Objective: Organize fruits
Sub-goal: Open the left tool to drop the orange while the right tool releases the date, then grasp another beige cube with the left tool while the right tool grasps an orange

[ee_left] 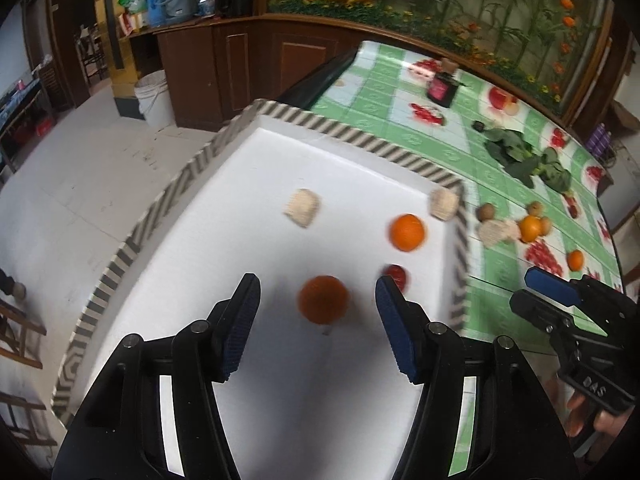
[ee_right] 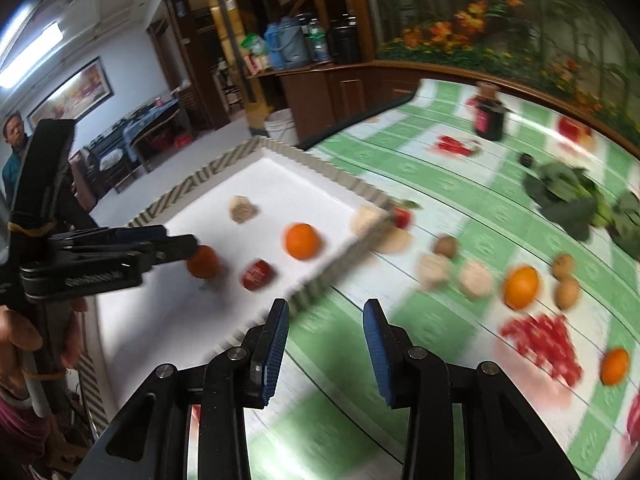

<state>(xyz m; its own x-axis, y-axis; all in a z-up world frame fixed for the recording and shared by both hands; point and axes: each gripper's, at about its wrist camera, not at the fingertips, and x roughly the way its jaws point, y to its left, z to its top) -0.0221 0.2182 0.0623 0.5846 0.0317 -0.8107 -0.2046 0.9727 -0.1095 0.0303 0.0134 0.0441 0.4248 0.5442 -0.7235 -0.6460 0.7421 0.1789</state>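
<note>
Our left gripper [ee_left: 318, 312] jaws wide over an orange [ee_left: 323, 299] lying free in the tray [ee_left: 352, 136], our right gripper [ee_right: 326, 344] jaws parted, empty, above the tablecloth [ee_right: 440, 184]

We see a pale tiled floor [ee_left: 72, 184], dark wooden cabinets [ee_left: 248, 64], a white bucket [ee_left: 154, 98] beside them, a floral mural wall [ee_left: 460, 4], a framed painting [ee_right: 72, 94], a bright ceiling light [ee_right: 30, 54].
</note>
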